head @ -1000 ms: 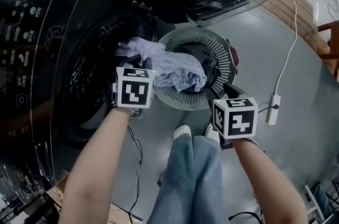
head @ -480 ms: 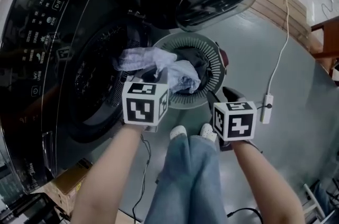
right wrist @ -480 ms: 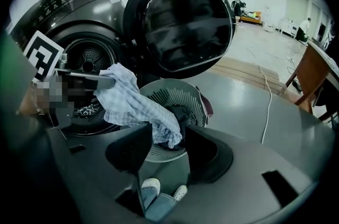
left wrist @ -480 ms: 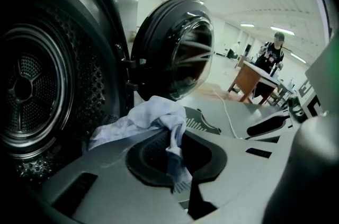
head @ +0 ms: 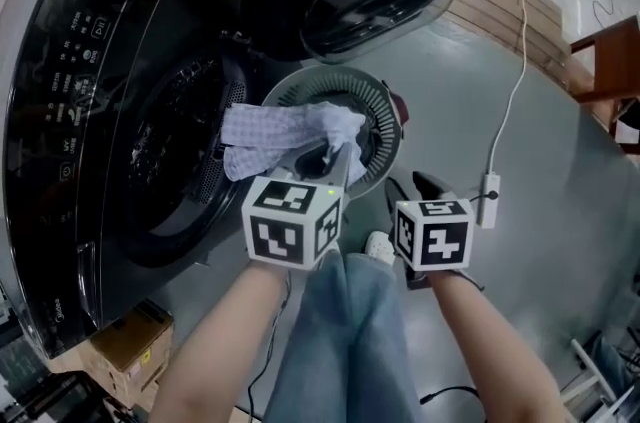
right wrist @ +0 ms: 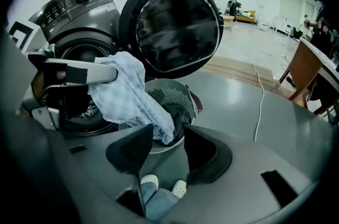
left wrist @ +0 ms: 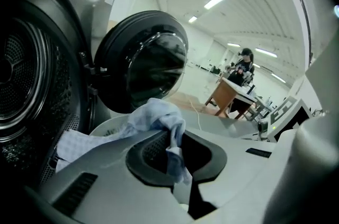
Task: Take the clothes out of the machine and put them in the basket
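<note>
While the pale checked cloth (head: 268, 131) hangs crumpled over the basket (head: 383, 118), the left tool (left wrist: 173, 153) pinches it. The right tool (right wrist: 168, 148) stands partly open, empty.

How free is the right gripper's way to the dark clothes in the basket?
Probably yes: right gripper open and empty, basket just ahead; the checked cloth hanging from the left gripper covers part of the dark clothes.

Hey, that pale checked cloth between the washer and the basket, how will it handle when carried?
Likely floppy: the cloth sags in folds from the left gripper, whose jaws pinch one bit. Probably light, since that small pinch holds it. Its trailing end might catch on the basket rim.
</note>
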`<state>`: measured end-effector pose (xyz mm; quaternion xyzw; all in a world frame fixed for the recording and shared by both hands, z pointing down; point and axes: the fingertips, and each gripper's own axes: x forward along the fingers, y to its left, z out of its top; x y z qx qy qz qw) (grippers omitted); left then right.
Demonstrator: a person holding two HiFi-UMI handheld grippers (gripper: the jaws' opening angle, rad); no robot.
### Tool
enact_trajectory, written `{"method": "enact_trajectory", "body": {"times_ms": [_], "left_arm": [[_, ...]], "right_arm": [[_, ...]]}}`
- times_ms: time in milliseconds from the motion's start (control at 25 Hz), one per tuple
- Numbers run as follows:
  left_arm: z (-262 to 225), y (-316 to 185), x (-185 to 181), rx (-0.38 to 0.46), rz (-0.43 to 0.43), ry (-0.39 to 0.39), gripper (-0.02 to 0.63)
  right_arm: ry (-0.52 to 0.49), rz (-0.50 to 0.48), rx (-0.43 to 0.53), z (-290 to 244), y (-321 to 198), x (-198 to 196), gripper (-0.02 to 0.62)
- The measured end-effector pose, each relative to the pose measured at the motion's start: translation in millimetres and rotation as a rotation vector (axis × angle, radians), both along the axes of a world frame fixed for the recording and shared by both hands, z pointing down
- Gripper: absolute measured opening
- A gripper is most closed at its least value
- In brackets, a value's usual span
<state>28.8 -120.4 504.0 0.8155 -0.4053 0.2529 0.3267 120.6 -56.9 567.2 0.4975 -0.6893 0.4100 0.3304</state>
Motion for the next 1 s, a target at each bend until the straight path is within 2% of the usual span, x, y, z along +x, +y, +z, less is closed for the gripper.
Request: {"method": "enact_trajectory", "body": {"times_ms": [360, 480, 520, 560, 600, 720, 1000], "left_arm": [[-15, -2, 15, 0.024, 0.024, 0.069, 0.026], [-3, -3, 10, 0.003, 0.013, 0.030, 0.036], [3, -4, 7, -0.017, -0.002, 0.023, 0.126], [9, -5, 5, -0.039, -0.020, 0.021, 0.287], [14, -5, 2, -0.055, -0.039, 0.017, 0.387], [24, -6, -13, -0.056, -0.072, -0.039, 0.400], [47, -2, -47, -0.071, -0.087, -0.133, 0.405]], "right_arm": [[0.004, 0.028, 0.011, -6, -3, 15, 0.184], [0.003, 0.028, 0.005, -4, -1, 13, 0.183], [0.003, 0.027, 0.004, -3, 0, 12, 0.183], [0.002, 0.026, 0.002, -2, 0, 11, 0.183], [0.002, 0.024, -0.001, -1, 1, 10, 0.183], [0.004, 0.015, -0.008, 2, 4, 6, 0.183], [0.004, 0.002, -0.019, 11, 5, -6, 0.183]]}}
